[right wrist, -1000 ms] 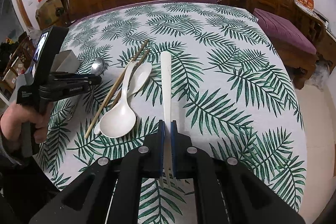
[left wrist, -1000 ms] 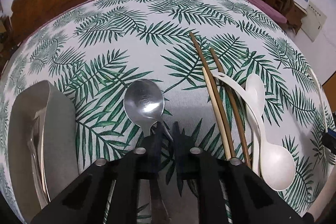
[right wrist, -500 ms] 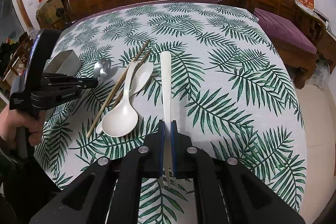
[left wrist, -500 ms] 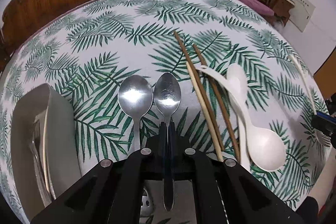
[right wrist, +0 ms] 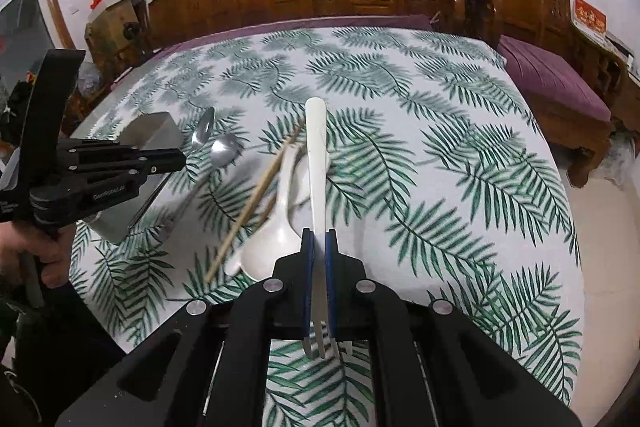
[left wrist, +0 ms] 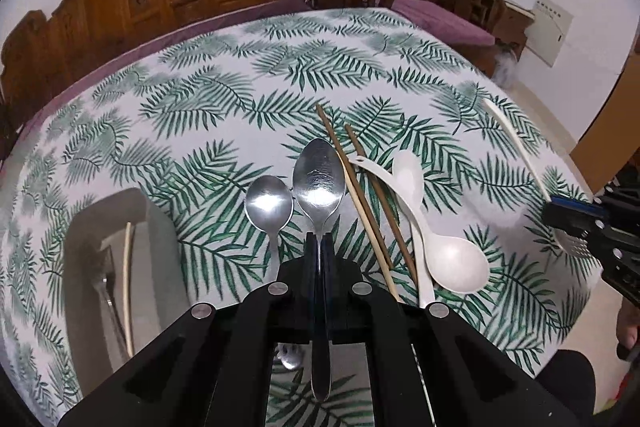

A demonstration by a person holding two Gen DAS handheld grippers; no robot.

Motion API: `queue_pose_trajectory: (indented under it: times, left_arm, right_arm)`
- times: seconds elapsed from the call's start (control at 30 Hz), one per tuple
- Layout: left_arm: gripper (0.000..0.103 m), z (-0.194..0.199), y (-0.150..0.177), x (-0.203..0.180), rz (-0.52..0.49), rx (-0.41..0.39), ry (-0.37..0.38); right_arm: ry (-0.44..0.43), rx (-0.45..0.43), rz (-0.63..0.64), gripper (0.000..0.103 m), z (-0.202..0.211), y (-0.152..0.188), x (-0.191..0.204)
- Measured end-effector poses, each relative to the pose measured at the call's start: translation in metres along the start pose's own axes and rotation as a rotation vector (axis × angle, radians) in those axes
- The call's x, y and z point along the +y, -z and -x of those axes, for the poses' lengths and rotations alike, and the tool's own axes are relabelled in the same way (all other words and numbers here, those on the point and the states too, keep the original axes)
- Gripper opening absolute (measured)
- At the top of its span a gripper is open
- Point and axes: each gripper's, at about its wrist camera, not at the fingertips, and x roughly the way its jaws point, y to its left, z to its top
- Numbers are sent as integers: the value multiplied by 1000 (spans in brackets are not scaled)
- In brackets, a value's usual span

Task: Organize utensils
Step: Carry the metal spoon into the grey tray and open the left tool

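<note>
Steel spoon [left wrist: 319,183] above tablecloth [left wrist: 248,99], broad bare cloth beyond.

Open cloth [left wrist: 280,67] beyond and right of the utensils; near left blocked by tray [left wrist: 160,247], spoon [left wrist: 268,205], chopsticks [left wrist: 360,195], white spoons [left wrist: 452,259].

My left claw [left wrist: 319,247] and right claw [right wrist: 319,241] both angle downward — jaws clamped tight, each in one of my hands.

Both wrist views look steeply down, sharing the leaf-print table [left wrist: 280,75].
</note>
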Motion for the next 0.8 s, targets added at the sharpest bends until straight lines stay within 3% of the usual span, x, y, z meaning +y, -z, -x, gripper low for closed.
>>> queue_pose_trajectory:
  times: [0.43, 0.8]
  left_arm:
    - [2, 59, 2, 31, 13, -87, 4]
    - [2, 69, 19, 72, 59, -96, -31]
  right_arm:
    - [-19, -50, 67, 7, 22, -31, 50]
    - [-50, -43, 107, 7, 13, -37, 93]
